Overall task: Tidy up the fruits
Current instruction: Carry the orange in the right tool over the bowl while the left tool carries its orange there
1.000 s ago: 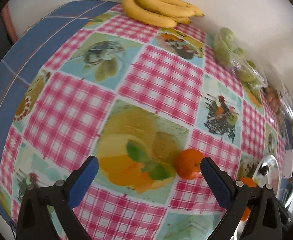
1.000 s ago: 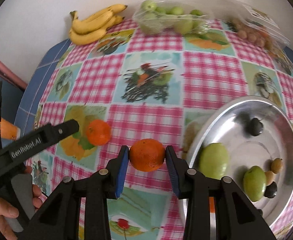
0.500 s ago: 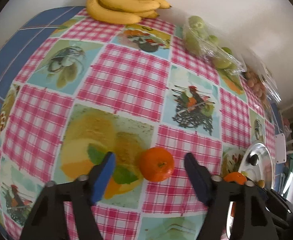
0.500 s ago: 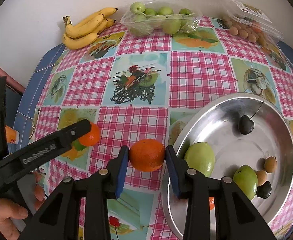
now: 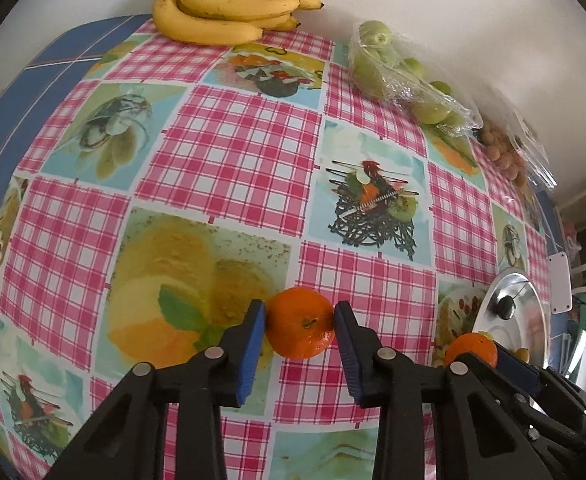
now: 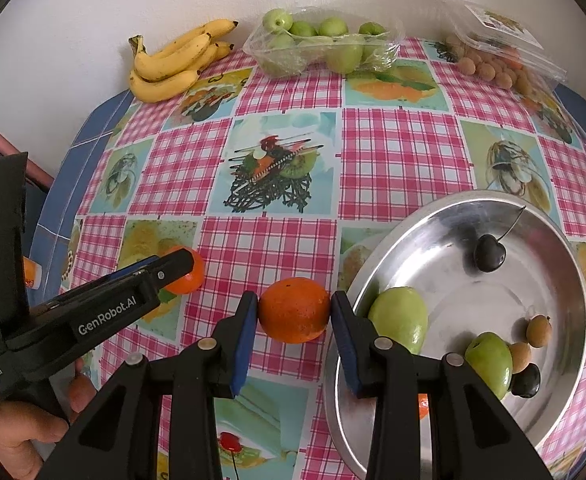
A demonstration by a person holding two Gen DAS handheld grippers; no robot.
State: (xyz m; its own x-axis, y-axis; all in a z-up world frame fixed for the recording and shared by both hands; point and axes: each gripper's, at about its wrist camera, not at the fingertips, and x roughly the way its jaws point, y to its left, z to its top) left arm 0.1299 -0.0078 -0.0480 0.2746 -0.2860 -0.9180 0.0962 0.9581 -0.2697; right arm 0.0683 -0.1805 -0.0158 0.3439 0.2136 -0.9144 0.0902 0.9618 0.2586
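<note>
My left gripper (image 5: pixel 300 330) has both blue pads against a small tangerine (image 5: pixel 301 328) that rests on the checked tablecloth; it also shows in the right wrist view (image 6: pixel 185 272). My right gripper (image 6: pixel 294 312) is shut on an orange (image 6: pixel 294 310) and holds it just left of the steel bowl's rim (image 6: pixel 353 284). The bowl holds two green fruits (image 6: pixel 399 318), a dark cherry (image 6: pixel 489 256) and a few small brown and dark fruits (image 6: pixel 539 331). The orange in the right gripper also shows in the left wrist view (image 5: pixel 471 350).
A bunch of bananas (image 6: pixel 173 64) lies at the back left by the wall. A bag of green fruits (image 6: pixel 317 44) and a plastic box of small brown fruits (image 6: pixel 497 64) stand along the back. The table's blue edge (image 6: pixel 53 200) runs on the left.
My left gripper has moved in over the tangerine and closed from wide open onto it. My right gripper has carried the orange a little closer to the bowl.
</note>
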